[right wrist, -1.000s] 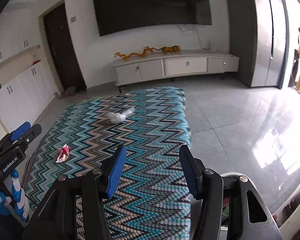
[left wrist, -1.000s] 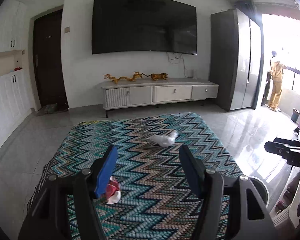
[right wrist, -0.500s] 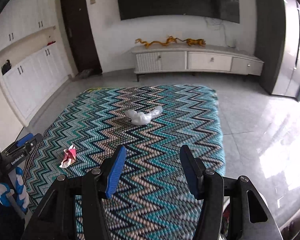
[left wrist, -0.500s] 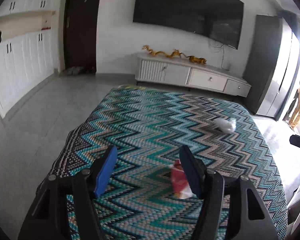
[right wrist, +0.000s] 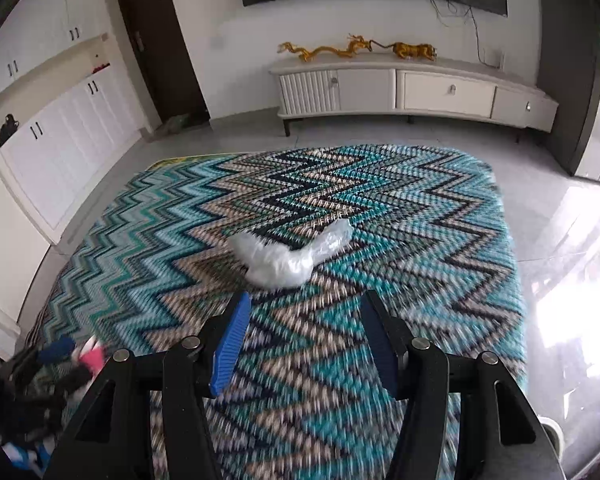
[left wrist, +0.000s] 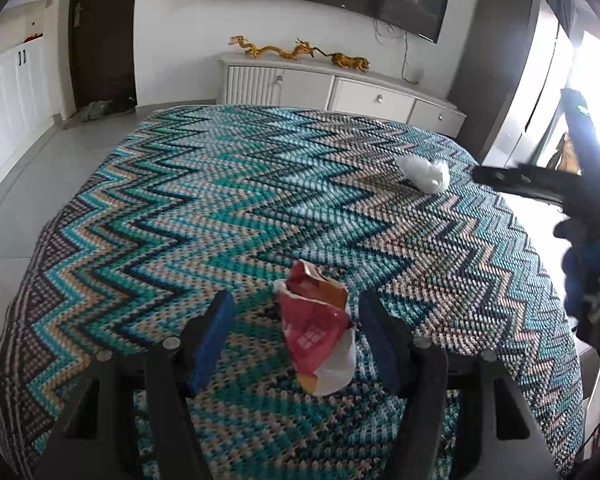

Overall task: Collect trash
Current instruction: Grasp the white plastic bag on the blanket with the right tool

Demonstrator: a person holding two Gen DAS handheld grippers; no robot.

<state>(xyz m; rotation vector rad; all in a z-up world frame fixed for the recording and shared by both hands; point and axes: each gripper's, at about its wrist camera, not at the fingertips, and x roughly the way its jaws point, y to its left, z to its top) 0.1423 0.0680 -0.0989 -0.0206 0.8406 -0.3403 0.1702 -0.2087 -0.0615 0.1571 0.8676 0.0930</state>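
A crumpled red and white wrapper (left wrist: 315, 326) lies on the zigzag-patterned cloth (left wrist: 220, 208). My left gripper (left wrist: 298, 320) is open with the wrapper between its two fingers, apart from both pads. A crumpled clear plastic bag (right wrist: 288, 252) lies further along the cloth and also shows in the left wrist view (left wrist: 424, 172). My right gripper (right wrist: 304, 320) is open and empty, just short of the plastic bag. The wrapper shows blurred at the lower left of the right wrist view (right wrist: 90, 358), beside the left gripper.
The cloth covers a low table with grey tiled floor around it. A white TV cabinet (right wrist: 412, 88) with gold figurines stands at the far wall. White cupboards (right wrist: 60, 140) line the left. A white round rim (right wrist: 552, 428) shows at the lower right.
My left gripper has moved forward and down so the red wrapper now lies between its fingers. My right gripper has moved forward and down close to the plastic bag.
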